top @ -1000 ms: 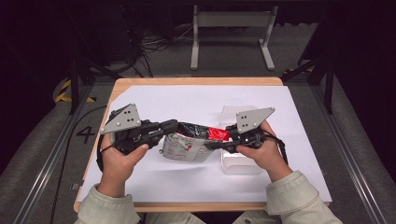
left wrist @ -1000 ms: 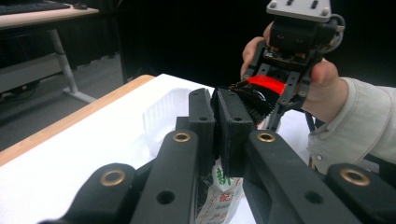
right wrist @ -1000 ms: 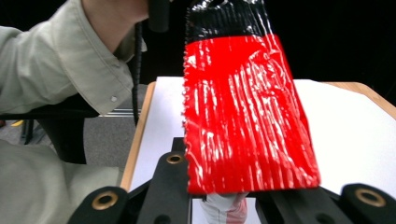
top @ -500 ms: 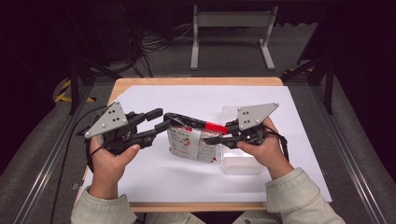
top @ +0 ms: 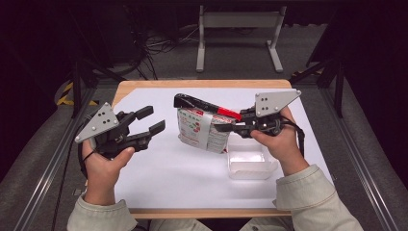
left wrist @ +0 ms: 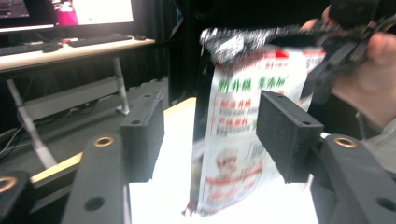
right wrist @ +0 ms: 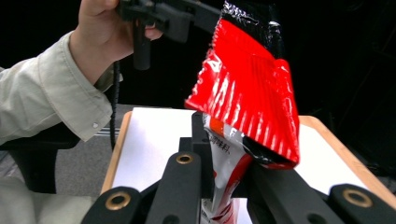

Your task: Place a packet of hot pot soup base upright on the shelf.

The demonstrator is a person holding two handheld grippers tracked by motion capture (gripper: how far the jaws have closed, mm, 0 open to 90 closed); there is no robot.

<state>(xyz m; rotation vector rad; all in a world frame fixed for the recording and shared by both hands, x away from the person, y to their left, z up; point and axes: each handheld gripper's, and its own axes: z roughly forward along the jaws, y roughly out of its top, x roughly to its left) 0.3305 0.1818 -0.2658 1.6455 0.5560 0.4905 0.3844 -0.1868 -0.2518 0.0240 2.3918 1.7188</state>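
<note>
Left tool point(top: 153, 120) has just been opening, empty; right tool point(top: 222, 126) seemingly clamped.

Lab: cables point(top: 159, 45), monitor point(left wrist: 100, 10), desks point(left wrist: 70, 49)

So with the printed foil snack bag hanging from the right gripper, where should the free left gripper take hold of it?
Probably the free top corner of the snack bag, approached level from the person's left. The bag hangs upright from the right gripper, which pinches its other top corner, and its crimped top seam is flat. The left gripper, jaws just opened, already faces it.

Red-topped white snack bag point(top: 202, 126) — upright, lifted above the table, upper edge pinched.
</note>
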